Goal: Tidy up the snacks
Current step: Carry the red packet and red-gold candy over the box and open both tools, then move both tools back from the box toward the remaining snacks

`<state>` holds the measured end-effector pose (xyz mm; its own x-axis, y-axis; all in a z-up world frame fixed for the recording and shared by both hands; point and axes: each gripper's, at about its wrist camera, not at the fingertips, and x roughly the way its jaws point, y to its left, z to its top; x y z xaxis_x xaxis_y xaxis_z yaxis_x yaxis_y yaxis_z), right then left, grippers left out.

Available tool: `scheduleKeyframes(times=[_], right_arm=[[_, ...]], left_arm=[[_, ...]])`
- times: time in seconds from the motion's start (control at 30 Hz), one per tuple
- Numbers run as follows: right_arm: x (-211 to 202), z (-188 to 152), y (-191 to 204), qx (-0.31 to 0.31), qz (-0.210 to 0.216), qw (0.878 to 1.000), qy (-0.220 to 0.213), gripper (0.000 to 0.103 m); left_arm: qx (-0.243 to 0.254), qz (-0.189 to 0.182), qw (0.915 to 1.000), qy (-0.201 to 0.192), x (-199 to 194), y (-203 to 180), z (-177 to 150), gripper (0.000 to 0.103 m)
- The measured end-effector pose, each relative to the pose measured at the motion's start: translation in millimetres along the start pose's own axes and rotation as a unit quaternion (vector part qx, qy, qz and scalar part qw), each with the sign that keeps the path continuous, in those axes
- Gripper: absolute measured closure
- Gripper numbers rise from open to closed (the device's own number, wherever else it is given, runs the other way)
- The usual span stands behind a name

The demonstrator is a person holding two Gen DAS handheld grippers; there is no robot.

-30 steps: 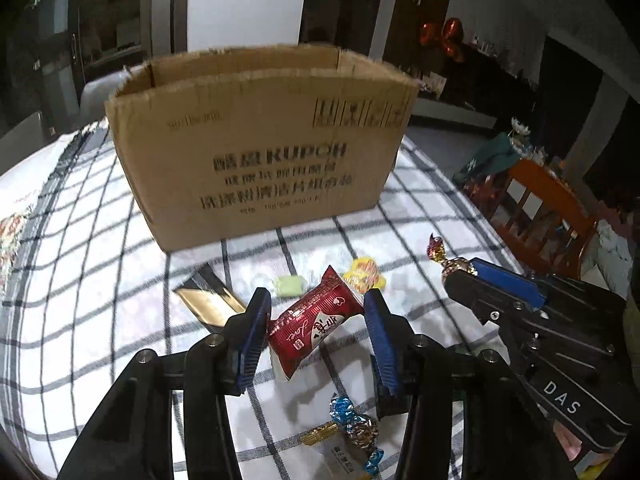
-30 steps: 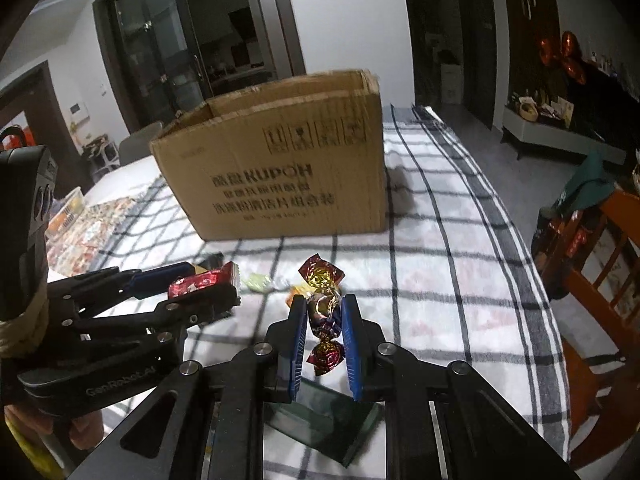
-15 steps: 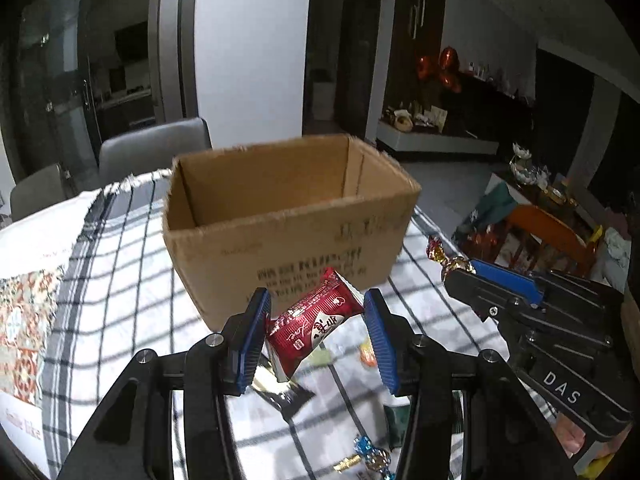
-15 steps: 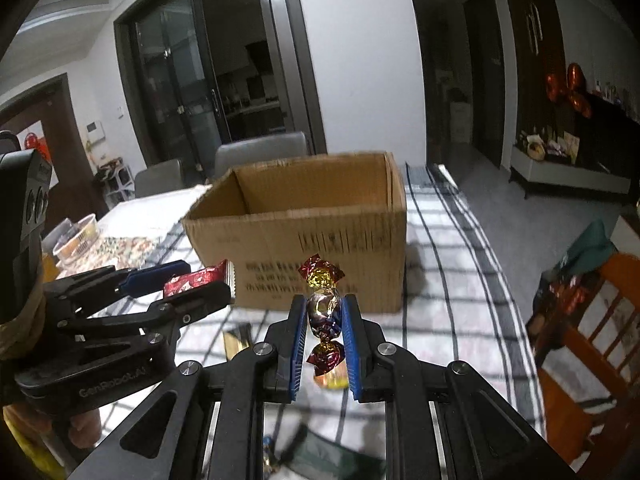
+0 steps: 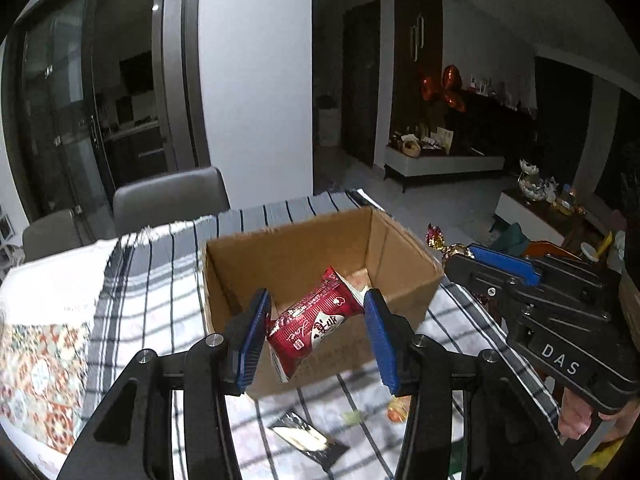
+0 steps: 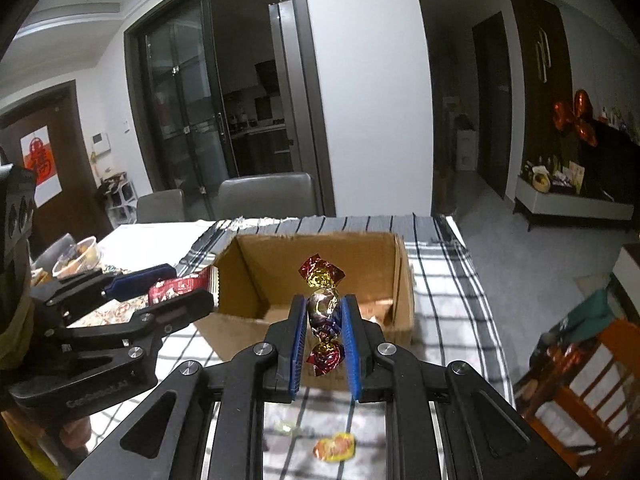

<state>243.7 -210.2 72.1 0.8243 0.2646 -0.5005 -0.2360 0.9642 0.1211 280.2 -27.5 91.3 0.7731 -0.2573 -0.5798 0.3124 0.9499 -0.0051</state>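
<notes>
Brown open cardboard box (image 5: 320, 256) at mid-table: left claw (image 5: 316, 334) grasps a red snack packet (image 5: 314, 322), right claw (image 6: 324, 322) a foil-wrapped candy (image 6: 323, 308), both near its rim, unreleased. Loose sweets (image 6: 335, 447) remain on the near checked table (image 6: 448, 280).

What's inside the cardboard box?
The cardboard box looks mostly bare inside: brown walls and a pale patch at the far bottom corner. The red snack packet and the foil candy, held in front, hide part of the floor.
</notes>
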Motion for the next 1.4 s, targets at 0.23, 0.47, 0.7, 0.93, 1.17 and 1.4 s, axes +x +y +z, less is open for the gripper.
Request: scheduleKeyframes(times=[0.23, 0.47, 0.7, 0.93, 1.17, 1.4], right_arm=[[20.2, 25.6, -5.1, -0.009, 0.003, 1.0, 0.0, 0.084], [45.0, 37.9, -8.8, -0.016, 0.003, 1.0, 0.012, 0.084], [64.6, 42.6, -9.9, -0.024, 0.005, 0.999, 0.031, 0.071], [58.3, 33.6, -10.3, -0.024, -0.016, 0.999, 0.025, 0.061], [35.3, 24.8, -8.8, -0.021, -0.027, 0.999, 0.013, 0.061], [14.7, 8.2, -2.8, -0.02, -0.03, 0.999, 0.007, 0.061]], left_arm=[[0.004, 0.005, 0.9999, -0.009, 17.9, 10.7, 22.0, 0.056], [0.002, 0.008, 1.0, 0.002, 45.4, 20.8, 34.0, 0.055], [0.001, 0.013, 0.9998, 0.016, 63.0, 25.7, 36.9, 0.038], [0.002, 0.041, 0.9991, 0.006, 49.6, 26.3, 29.5, 0.036], [0.009, 0.054, 0.9985, -0.004, 24.4, 18.8, 13.8, 0.035], [0.0, 0.062, 0.998, -0.009, 2.2, 13.0, -7.0, 0.035]])
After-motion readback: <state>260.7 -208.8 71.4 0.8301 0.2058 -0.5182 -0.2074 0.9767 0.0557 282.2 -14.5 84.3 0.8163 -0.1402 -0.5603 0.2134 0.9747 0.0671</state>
